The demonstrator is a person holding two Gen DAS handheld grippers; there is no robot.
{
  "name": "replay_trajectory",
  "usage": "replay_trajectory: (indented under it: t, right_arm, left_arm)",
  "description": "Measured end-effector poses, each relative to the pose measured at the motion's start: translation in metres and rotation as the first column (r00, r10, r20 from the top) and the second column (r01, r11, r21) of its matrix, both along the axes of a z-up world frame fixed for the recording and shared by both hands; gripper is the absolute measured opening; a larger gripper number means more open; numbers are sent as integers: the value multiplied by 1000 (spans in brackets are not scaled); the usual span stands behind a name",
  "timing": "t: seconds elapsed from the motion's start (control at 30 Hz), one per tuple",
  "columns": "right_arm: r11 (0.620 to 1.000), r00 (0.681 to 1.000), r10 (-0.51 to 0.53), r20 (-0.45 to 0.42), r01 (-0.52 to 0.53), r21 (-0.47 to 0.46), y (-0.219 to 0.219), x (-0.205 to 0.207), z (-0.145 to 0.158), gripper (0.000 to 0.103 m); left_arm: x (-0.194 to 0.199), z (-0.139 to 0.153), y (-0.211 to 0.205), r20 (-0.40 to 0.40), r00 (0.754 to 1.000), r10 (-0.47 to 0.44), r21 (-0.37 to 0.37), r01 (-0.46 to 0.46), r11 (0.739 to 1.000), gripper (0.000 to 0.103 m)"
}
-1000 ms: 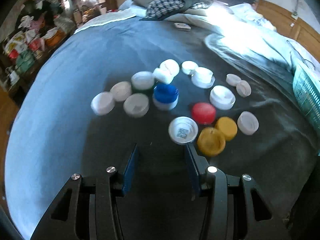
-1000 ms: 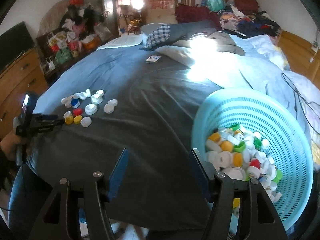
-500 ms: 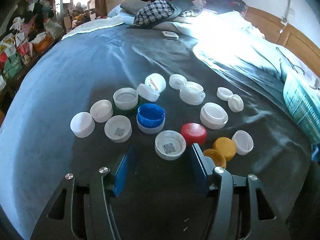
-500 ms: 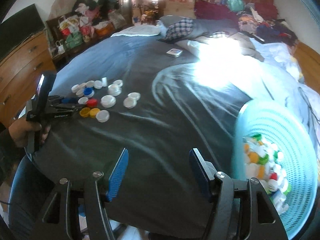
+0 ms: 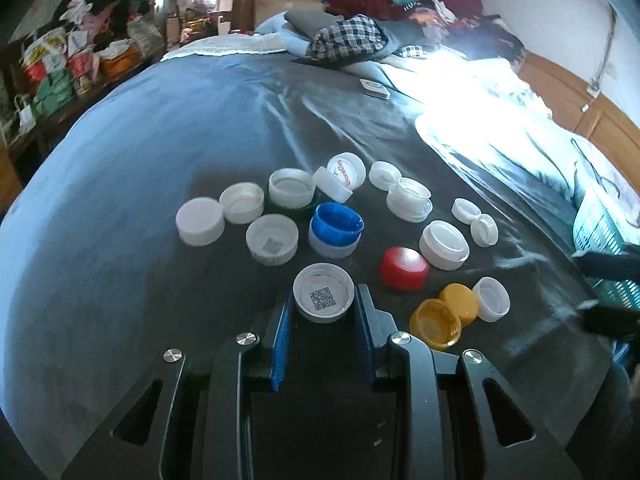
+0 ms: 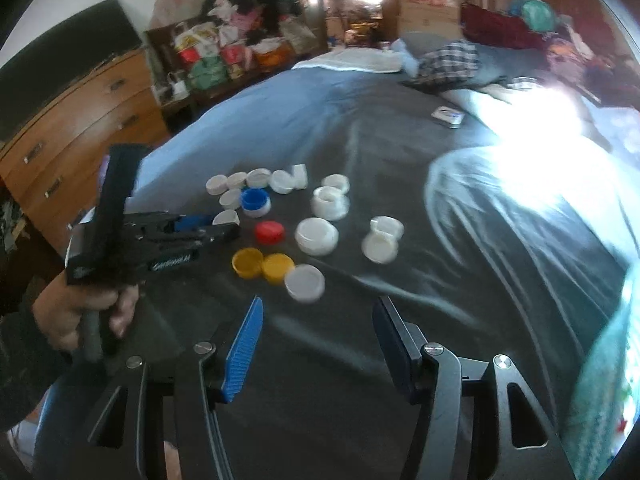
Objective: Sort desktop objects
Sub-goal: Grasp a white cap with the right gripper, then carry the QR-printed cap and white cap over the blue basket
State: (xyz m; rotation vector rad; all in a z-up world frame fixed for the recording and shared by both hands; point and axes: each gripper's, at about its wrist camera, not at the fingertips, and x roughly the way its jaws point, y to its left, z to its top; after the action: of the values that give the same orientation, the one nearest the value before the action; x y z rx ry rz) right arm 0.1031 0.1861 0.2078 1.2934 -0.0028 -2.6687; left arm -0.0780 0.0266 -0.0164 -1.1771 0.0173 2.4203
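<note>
Bed (image 5: 168, 132) carries the cap cluster; turquoise basket (image 5: 600, 236) sits off to your right. Your left tool (image 5: 324, 308), jaws just closed, clenches the upturned white QR cap (image 5: 323, 298) at the cluster's near edge. Right tool (image 6: 316, 332) hangs parted and empty, nearest the white cap (image 6: 305, 282) just ahead.

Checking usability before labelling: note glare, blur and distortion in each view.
Left wrist: sharp on the QR-code cap, sunlight blown out on the bedding, fisheye bending the bed's edges. Right wrist: same glare, motion blur smearing the white caps and basket.
</note>
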Motion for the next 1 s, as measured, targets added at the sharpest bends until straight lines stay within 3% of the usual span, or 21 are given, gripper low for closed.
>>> replay_trajectory:
  t: [0.2, 0.37, 0.4, 0.43, 0.53, 0.67, 0.8, 1.0]
  right_arm:
    - [997, 997, 47, 62, -51, 55, -18, -37, -40, 61]
    - [997, 997, 47, 68, -51, 59, -15, -50, -52, 55]
    - [996, 996, 52, 72, -56, 64, -15, -52, -55, 51]
    - [996, 996, 52, 76, -57, 71, -16, -52, -56, 37]
    - [995, 995, 51, 81, -58, 78, -16, -46, -57, 34]
    - [998, 998, 25, 62, -29, 59, -11, -30, -41, 34]
    - [999, 1000, -18, 8, 18, 45, -5, -4, -7, 34]
    - [996, 994, -69, -80, 72, 42, 1, 42, 36, 34]
  left_arm:
    - [5, -1, -9, 27, 999, 28, 42, -29, 999, 25]
    - [5, 0, -8, 35, 999, 39, 45, -41, 998, 25]
    - [5, 1, -8, 37, 998, 42, 44, -44, 998, 25]
    - [6, 1, -8, 36, 998, 44, 41, -45, 998, 25]
    - [10, 2, -7, 34, 998, 50, 32, -52, 998, 25]
    - [22, 11, -5, 33, 997, 76, 5, -77, 997, 25]
    - [43, 35, 9, -2, 996, 92, -52, -92, 994, 25]
    - [78, 80, 40, -121, 989, 89, -122, -104, 987, 25]
